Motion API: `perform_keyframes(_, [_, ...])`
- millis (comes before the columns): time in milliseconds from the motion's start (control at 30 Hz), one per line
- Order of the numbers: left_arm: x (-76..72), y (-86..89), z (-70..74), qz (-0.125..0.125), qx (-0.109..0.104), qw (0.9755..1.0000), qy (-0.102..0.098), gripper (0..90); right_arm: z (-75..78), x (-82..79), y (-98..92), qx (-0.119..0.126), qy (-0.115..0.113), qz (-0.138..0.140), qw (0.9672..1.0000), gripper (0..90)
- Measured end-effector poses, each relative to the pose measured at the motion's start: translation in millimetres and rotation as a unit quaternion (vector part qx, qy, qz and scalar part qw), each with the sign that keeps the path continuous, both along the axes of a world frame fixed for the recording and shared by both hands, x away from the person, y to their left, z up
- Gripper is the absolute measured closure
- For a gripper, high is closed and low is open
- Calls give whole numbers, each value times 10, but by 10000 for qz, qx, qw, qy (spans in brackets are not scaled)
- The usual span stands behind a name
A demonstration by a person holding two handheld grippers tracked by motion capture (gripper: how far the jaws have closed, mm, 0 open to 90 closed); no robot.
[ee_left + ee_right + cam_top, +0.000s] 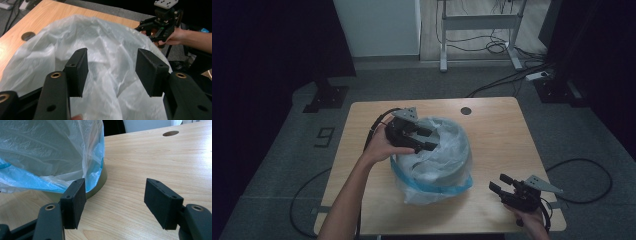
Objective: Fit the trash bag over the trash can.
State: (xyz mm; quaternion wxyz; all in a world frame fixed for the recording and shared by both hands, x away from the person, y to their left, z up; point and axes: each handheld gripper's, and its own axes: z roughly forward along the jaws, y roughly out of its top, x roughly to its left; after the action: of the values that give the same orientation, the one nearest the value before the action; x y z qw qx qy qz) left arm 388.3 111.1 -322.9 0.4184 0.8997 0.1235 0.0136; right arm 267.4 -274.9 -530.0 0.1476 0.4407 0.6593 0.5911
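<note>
Left gripper point(424, 139): jaws parted, nothing clamped, poised over the mouth of the translucent white plastic bin liner point(437, 155). The liner is crumpled inside a round grey bin point(462, 142) at the centre of the light wooden table point(502, 130) and folds over the rim.

Right gripper point(501, 186): jaws parted and empty, at the bin's four o'clock, well clear.

Round cable hole point(466, 110): at twelve o'clock, unobstructed.
</note>
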Motion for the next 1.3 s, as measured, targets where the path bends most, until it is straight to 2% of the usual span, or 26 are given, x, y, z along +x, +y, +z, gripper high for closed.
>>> perform_keyframes(133, [41, -154, -8, -108, 52, 9999, 31, 442, -2, 2, -1, 3, 2, -1, 10000, 332])
perform_keyframes(400, [87, -463, -49, -318, 413, 9986, 69, 495, 3, -1, -20, 34, 2, -12, 10000, 332])
perform_keyframes(467, [92, -488, -58, -324, 442, 9985, 86, 511, 2, 0, -23, 39, 5, -17, 10000, 332])
perform_keyframes(567, [123, -613, -107, -365, 697, 9968, 137, 557, -1, 0, -24, 41, 13, -10, 10000, 332])
perform_keyframes(600, [123, -613, -107, -365, 697, 9968, 137, 571, 0, 0, -24, 39, 9, -7, 10000, 332])
perform_keyframes(633, [138, -670, -143, -391, 818, 9957, 185, 589, 1, 1, -24, 40, 7, -4, 10000, 331])
perform_keyframes(767, [156, -774, -220, -430, 1061, 9931, 258, 623, -1, 2, -29, 49, 11, -4, 10000, 332])
perform_keyframes(967, [151, -894, -315, -497, 1468, 9877, 214, 630, -5, 5, -33, 49, 24, 0, 10000, 332])
perform_keyframes(1000, [151, -894, -315, -497, 1468, 9877, 214, 630, -5, 5, -33, 49, 24, 0, 10000, 332])
perform_keyframes(1033, [150, -926, -346, -518, 1570, 9860, 215, 629, -4, 4, -33, 47, 17, 5, 10000, 331])
perform_keyframes(1133, [151, -954, -372, -526, 1643, 9847, 230, 628, -4, 4, -34, 47, 21, 9, 10000, 332])
perform_keyframes(1167, [153, -979, -398, -523, 1724, 9833, 241, 627, -6, 5, -34, 50, 26, 5, 10000, 332])
perform_keyframes(1267, [145, -1000, -420, -542, 1794, 9820, 231, 614, -5, 4, -35, 45, 25, 11, 10000, 332])
perform_keyframes(1300, [141, -997, -414, -534, 1779, 9824, 202, 607, -5, 4, -35, 43, 23, 12, 10000, 332])
